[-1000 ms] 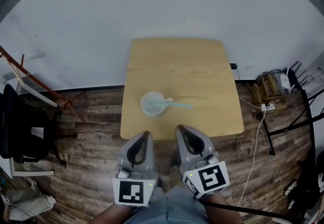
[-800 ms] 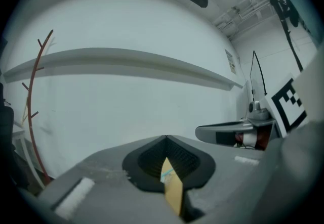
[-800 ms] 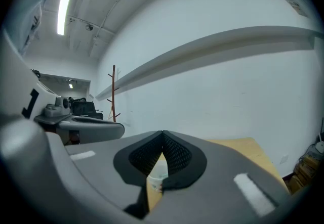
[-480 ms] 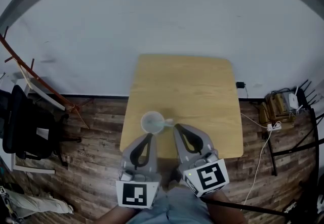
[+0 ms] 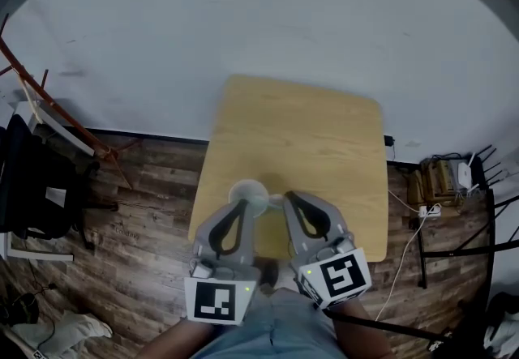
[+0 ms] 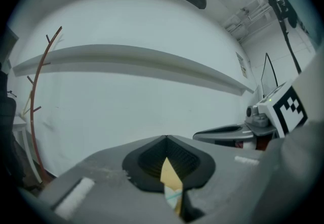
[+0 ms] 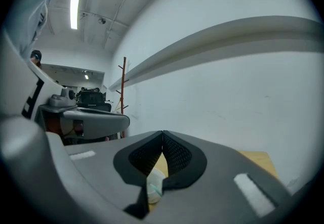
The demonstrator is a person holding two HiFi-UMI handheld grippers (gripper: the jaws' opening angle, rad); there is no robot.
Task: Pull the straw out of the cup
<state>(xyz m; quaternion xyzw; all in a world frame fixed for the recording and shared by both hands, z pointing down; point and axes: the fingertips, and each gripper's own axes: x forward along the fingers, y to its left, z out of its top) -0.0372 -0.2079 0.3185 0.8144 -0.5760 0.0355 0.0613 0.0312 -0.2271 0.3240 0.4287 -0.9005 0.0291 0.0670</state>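
A pale cup (image 5: 248,191) stands near the front left edge of the small wooden table (image 5: 308,134). Both grippers reach over that edge and cover part of the cup. My left gripper (image 5: 241,205) is shut and empty, its tips at the cup's near rim. My right gripper (image 5: 287,197) is also shut and empty, just right of the cup. The straw is mostly hidden in the head view. Below the closed tips in the right gripper view (image 7: 162,133), the cup (image 7: 154,183) shows with a teal straw (image 7: 158,193). The left gripper view (image 6: 166,138) shows only a sliver of the cup (image 6: 173,198).
A black chair (image 5: 32,187) and a red-brown wooden rack (image 5: 49,110) stand on the plank floor at the left. A power strip with cables (image 5: 442,179) lies at the right. A white wall rises behind the table.
Both grippers have moved forward from in front of the table to the cup's near side. They now cover part of the cup and the straw, which lay plainly visible before.
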